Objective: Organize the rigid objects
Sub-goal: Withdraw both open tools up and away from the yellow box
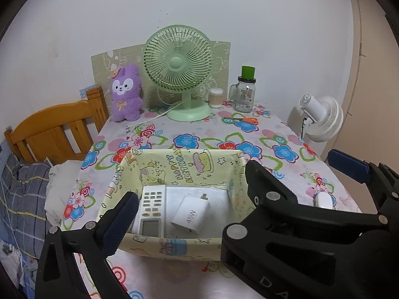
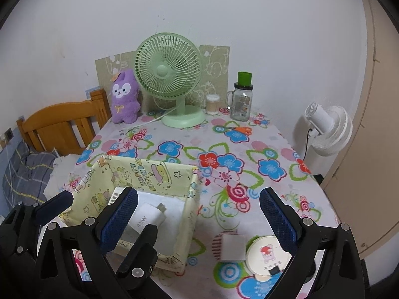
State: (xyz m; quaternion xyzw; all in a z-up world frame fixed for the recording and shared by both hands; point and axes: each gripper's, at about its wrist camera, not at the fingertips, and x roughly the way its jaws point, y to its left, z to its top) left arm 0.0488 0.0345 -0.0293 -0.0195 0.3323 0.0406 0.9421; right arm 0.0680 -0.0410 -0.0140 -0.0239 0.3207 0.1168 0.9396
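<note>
Nearest, right gripper [image 2: 198, 221] spread wide and empty above round tin [image 2: 268, 258] and white block [image 2: 233, 248]; left gripper [image 1: 189, 194] likewise spread, empty, over box [image 1: 174, 243] already holding remote [image 1: 152, 208] and charger [image 1: 190, 215]. Risk: clipping the soft box wall, or nudging the tin off the near table edge. Beyond, open tablecloth [image 2: 249, 149], then scissors [image 2: 237, 129], fan [image 2: 167, 74], jar [image 2: 240, 104]

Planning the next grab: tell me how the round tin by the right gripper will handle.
The round tin looks flat and rigid, so it probably won't tip or roll. Its lid seems smooth, so possibly slippery. It lies low between the open right gripper fingers, touching a white square; pushing may shift both.
</note>
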